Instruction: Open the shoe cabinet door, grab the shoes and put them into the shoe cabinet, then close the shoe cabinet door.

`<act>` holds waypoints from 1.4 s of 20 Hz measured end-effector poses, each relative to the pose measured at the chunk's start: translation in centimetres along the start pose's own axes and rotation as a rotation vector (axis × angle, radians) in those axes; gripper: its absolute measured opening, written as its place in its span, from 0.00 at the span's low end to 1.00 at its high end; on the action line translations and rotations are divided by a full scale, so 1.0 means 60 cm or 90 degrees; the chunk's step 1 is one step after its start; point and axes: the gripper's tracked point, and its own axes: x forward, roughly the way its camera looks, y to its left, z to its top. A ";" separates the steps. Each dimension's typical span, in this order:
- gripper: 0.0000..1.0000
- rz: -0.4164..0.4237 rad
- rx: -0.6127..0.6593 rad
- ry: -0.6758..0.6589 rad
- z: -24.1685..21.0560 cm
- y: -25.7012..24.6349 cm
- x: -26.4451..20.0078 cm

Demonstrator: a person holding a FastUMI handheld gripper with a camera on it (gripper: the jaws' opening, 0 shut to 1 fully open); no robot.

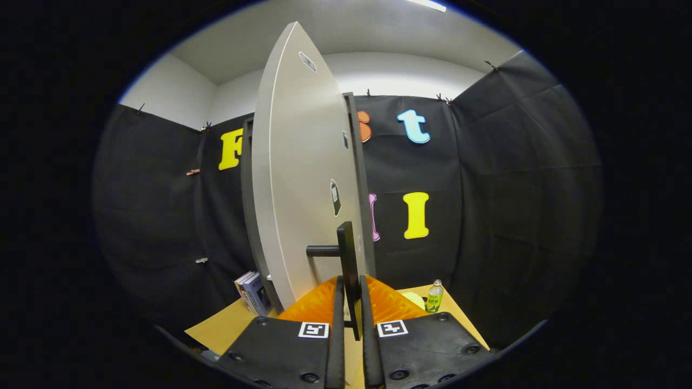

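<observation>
Shoe cabinet door (297, 178) stands ajar, its handle (346, 259) pinched by the gripper (350, 308); no readable writing.

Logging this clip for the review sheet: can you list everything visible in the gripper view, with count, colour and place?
cabinet door: one, pale grey, swung open and seen almost edge-on, just ahead of the fingers
door handle: one, black bar on a short stem, standing between the fingers
cabinet frame: one, dark, behind the door
bottle: one, green with a light cap, upright on the table beyond the fingers, right of the door
books: a small stack, bluish and white, leaning at the foot of the door's far side
table: one, tan top
hand-held gripper: one, fingers closed in around the door handle's bar
</observation>
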 end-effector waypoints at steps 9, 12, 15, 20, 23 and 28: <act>0.18 0.003 0.008 -0.014 0.016 -0.032 -0.002; 0.17 -0.015 0.012 -0.013 0.015 -0.028 -0.004; 0.17 -0.036 0.014 -0.006 0.015 -0.035 -0.016; 0.19 -0.082 0.008 0.000 0.015 -0.029 -0.089; 0.28 -0.076 0.014 0.010 0.014 0.013 -0.126; 0.69 -0.030 0.012 0.062 -0.039 0.105 -0.133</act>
